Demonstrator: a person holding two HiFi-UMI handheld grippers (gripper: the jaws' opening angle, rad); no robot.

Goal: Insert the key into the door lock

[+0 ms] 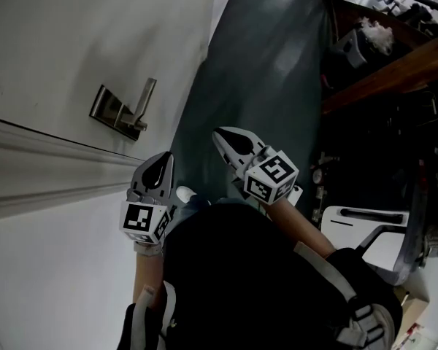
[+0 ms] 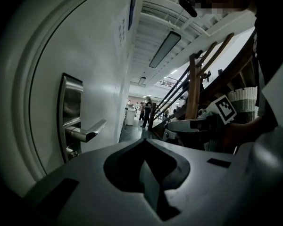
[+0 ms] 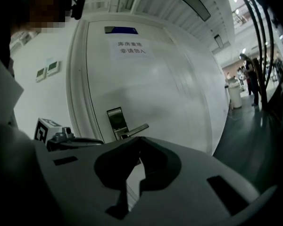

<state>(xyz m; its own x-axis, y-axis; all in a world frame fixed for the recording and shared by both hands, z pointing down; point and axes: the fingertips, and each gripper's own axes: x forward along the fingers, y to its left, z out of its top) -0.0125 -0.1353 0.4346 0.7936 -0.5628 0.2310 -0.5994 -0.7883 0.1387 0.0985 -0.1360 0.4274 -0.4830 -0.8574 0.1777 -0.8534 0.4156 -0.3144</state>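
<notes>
A white door (image 1: 66, 42) fills the left of the head view, with a steel lock plate (image 1: 111, 108) and a lever handle (image 1: 144, 97) on it. My left gripper (image 1: 163, 159) hangs below the lock, its jaws shut with nothing between them. To its right, over the dark floor, my right gripper (image 1: 220, 135) is also shut. The left gripper (image 2: 144, 141) view has the lock plate (image 2: 71, 109) and handle (image 2: 88, 132) close on its left. Past the right gripper (image 3: 137, 140), the lock plate (image 3: 115, 119) and handle (image 3: 134, 130) stand further off. No key shows in any view.
A paper sign (image 3: 132, 49) is stuck high on the door. Dark floor (image 1: 255, 71) runs beside the door. Wooden rails (image 1: 387, 71) and a white chair (image 1: 365, 228) stand to the right. People stand far down the hall (image 2: 145, 109).
</notes>
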